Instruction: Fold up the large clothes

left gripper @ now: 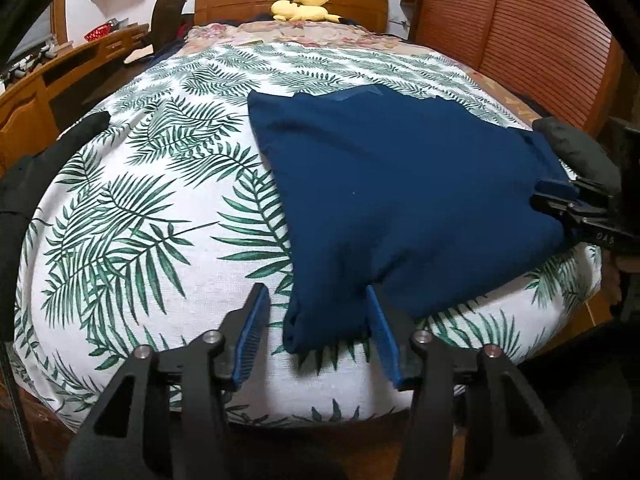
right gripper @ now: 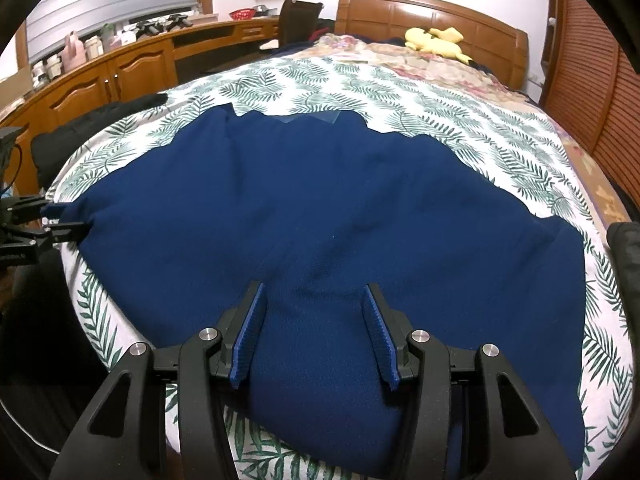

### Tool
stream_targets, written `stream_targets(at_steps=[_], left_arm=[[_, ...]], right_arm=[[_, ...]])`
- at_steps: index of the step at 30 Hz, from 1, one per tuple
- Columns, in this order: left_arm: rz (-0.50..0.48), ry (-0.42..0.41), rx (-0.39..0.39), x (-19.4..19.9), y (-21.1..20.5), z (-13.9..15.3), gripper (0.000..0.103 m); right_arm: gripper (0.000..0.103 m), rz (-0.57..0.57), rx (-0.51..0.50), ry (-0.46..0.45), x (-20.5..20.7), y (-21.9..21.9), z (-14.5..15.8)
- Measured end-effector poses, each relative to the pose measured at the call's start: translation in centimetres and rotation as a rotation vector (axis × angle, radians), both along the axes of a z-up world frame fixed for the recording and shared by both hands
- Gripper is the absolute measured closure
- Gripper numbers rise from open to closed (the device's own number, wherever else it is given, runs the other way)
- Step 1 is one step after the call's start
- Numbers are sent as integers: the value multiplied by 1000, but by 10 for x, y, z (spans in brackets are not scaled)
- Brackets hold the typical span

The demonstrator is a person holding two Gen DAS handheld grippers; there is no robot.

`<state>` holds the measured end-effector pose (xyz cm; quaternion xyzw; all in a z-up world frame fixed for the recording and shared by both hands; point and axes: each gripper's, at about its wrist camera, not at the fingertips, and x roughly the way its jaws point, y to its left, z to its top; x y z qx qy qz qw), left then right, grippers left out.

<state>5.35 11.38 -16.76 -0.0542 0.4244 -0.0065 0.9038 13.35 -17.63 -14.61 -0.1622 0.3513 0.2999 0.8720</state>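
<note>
Cloth, navy blue knit garment (right gripper: 320,208), lies flat on the leaf-print bed (left gripper: 152,184); soft, limp, light. Left gripper (left gripper: 316,320) fingers gape around its near corner, right gripper (right gripper: 312,320) fingers open over the hem; pinch corners.

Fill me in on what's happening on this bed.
A person is folding a dark blue garment spread on a leaf-print bedsheet, with a gripper in each hand. The left gripper is at the garment's near corner, its open jaws on either side of the cloth and not pressing it. The right gripper sits over the garment's near edge, jaws apart with cloth bunched between them; whether it is gripped is hard to tell. The fold has barely begun.
</note>
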Motion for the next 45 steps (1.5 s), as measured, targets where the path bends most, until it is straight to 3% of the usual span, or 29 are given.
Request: stream_targets(at_steps=[4, 6, 9, 16, 21, 27, 34, 41, 45], left_arm=[[-16, -5, 4, 1, -5, 4, 75], [-24, -17, 13, 1, -8, 10, 93], [-38, -77, 36, 1, -17, 33, 97], [-112, -224, 70, 20, -64, 105, 98], [-210, -261, 84, 48, -113, 135, 98], [-345, -273, 56, 81, -181, 149, 99], [-482, -228, -55, 120, -250, 147, 99], [-480, -164, -61, 127, -260, 135, 94], [-478, -201, -69, 110, -243, 147, 88]], right_arm=[[52, -1, 0, 2, 0, 1, 0], [52, 1, -1, 1, 0, 0, -1], [52, 9, 0, 6, 1, 0, -1], [52, 0, 31, -2, -1, -22, 14], [52, -53, 71, -27, -4, -65, 26], [52, -124, 114, -28, -10, -124, 28], [52, -218, 133, -4, -13, -184, 19], [52, -252, 160, -10, -18, -204, 22], [52, -242, 159, -17, -22, -200, 25]])
